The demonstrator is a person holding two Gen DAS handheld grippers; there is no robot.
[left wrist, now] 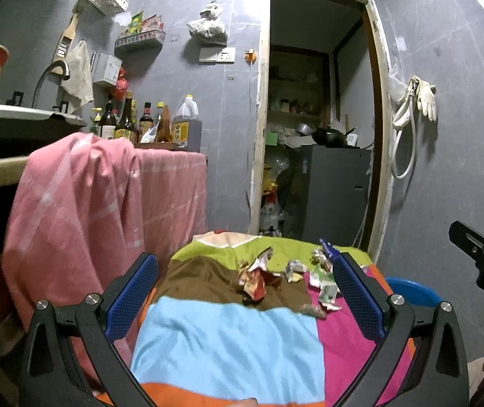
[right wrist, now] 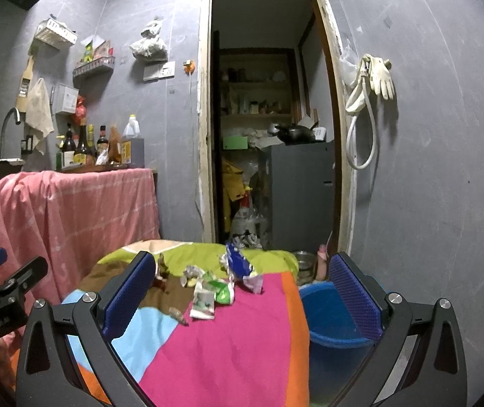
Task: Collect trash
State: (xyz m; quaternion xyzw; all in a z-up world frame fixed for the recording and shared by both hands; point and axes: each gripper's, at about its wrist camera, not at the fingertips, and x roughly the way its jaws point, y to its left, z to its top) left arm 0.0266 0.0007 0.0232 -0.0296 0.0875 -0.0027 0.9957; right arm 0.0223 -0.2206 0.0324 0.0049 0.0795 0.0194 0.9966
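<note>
Currently, both grippers hover over the near end of a bench covered with a colour-block cloth [left wrist: 228,339] of blue, pink, brown and green panels. The left gripper [left wrist: 245,291] has its blue-padded fingers spread wide and empty; the right gripper [right wrist: 242,291] likewise, wide and empty. The trash lies toward the far edge of the bench: a crumpled red-and-white wrapper [left wrist: 255,279] on the brown panel, a crumpled green-and-white wrapper [right wrist: 213,296] on the pink panel, and a blue-and-white foil packet [right wrist: 238,263] near the far right corner. A round blue plastic basin [right wrist: 330,318] sits just beside the right edge, lower than the bench top. Judged by appearance, the wrappers are light, thin and easily crushed, and may slide on the cloth. Grip each across its bunched middle, where raised folds offer purchase, rather than at a flat edge.
</note>
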